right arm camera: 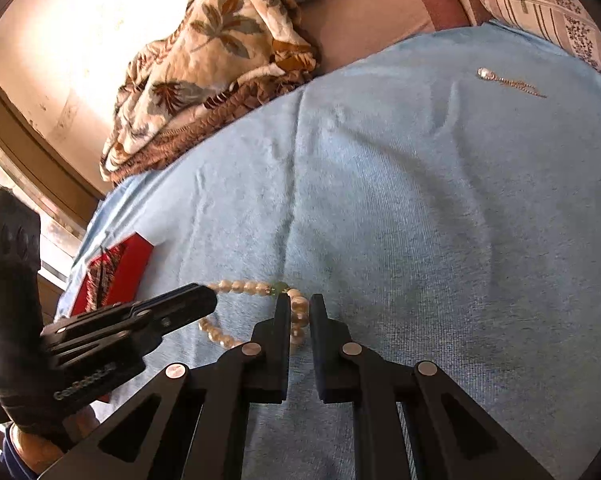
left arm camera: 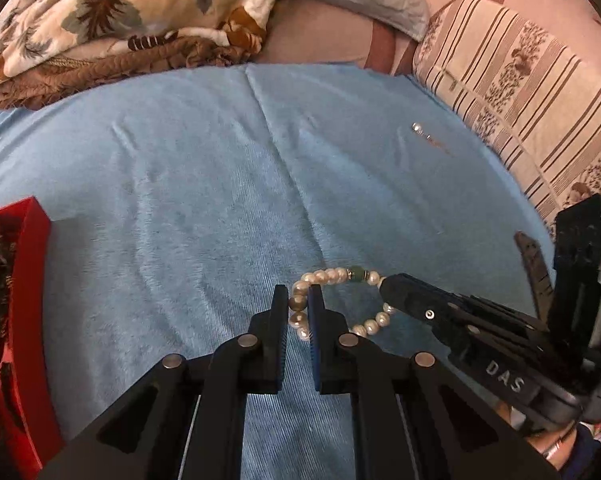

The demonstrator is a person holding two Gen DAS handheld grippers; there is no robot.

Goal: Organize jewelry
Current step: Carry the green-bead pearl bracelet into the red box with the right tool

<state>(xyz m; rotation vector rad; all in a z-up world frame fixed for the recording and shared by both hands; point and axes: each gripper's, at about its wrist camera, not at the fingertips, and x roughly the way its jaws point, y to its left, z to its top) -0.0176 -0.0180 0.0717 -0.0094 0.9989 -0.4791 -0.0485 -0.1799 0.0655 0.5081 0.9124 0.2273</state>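
So both grippers are pinching the same pearl bracelet (left arm camera: 332,304) near the front edge of the blue towel (left arm camera: 200,200): left gripper (left arm camera: 299,312) clamped on one side, right gripper (right arm camera: 299,320) on the other. Red box (right arm camera: 112,276) sits at the towel's left edge, and a pendant necklace (right arm camera: 508,82) lies near its far right corner.

The left gripper (left arm camera: 299,300) was low over the bed, its two black fingers (left arm camera: 278,308) nearly closed and pinching one side of the pearl bracelet (left arm camera: 332,276). The right gripper (right arm camera: 299,312) came in from the right, angled toward the left one, its fingers (right arm camera: 282,316) likewise narrowed on the opposite side of the same loop. Their tips were near each other.
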